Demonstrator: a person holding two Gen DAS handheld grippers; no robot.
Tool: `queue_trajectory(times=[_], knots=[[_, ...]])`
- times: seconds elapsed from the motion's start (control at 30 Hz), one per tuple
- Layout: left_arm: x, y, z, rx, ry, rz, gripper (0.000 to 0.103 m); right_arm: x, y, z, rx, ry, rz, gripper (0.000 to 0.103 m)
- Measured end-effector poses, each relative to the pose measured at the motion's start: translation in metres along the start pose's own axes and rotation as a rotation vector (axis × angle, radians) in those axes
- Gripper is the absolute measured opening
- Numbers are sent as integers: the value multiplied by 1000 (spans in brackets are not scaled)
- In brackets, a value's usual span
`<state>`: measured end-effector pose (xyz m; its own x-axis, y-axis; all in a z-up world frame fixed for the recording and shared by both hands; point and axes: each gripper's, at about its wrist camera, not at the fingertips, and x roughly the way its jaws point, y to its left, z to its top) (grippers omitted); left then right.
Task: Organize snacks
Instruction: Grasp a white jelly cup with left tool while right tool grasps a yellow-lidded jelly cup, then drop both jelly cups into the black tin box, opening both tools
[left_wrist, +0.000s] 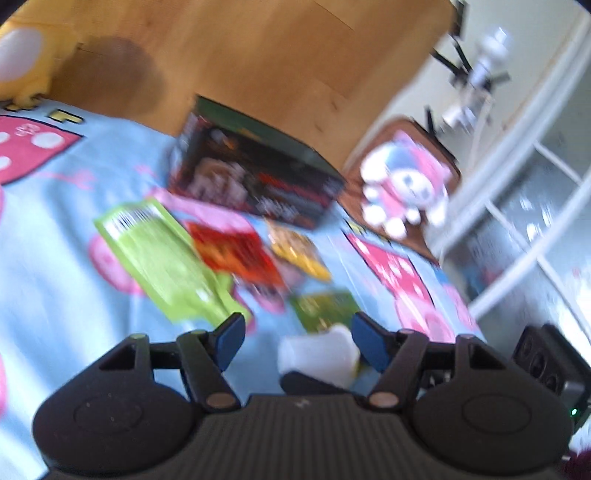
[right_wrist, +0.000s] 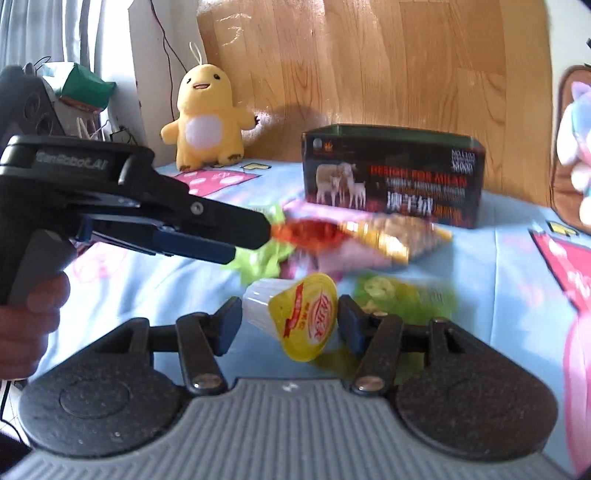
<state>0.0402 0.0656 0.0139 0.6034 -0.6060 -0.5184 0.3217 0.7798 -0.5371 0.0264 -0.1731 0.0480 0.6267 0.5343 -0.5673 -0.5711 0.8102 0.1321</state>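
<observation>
Jaws on both grippers are standing open, gripping nothing. Seen from the right wrist, the left gripper (right_wrist: 255, 229) is reaching in from the left, a hand (right_wrist: 29, 325) wrapping its handle, its tip hovering near the snack pile. Behind it a yellow plush chick (right_wrist: 205, 118) is sitting against the wooden headboard (right_wrist: 369, 62). On the blue patterned bedsheet (right_wrist: 147, 280) the snacks are lying in a loose heap: a light green packet (left_wrist: 159, 266), a red packet (right_wrist: 310, 232), and a yellow packet (right_wrist: 399, 232), with a dark printed box (right_wrist: 391, 177) standing just behind them. Nearer, a jelly cup (right_wrist: 295, 317) with a yellow lid is lying tilted on its side between the right gripper's (right_wrist: 290, 325) fingers without being pinched. A green packet (right_wrist: 406, 295) is lying just beside it to the right.
</observation>
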Motion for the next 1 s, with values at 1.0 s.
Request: queue_trajectory(times=[1.0], knots=[[100,-38,154,167,-145,84,60,88,-73,116,-5,-234,-195,58]])
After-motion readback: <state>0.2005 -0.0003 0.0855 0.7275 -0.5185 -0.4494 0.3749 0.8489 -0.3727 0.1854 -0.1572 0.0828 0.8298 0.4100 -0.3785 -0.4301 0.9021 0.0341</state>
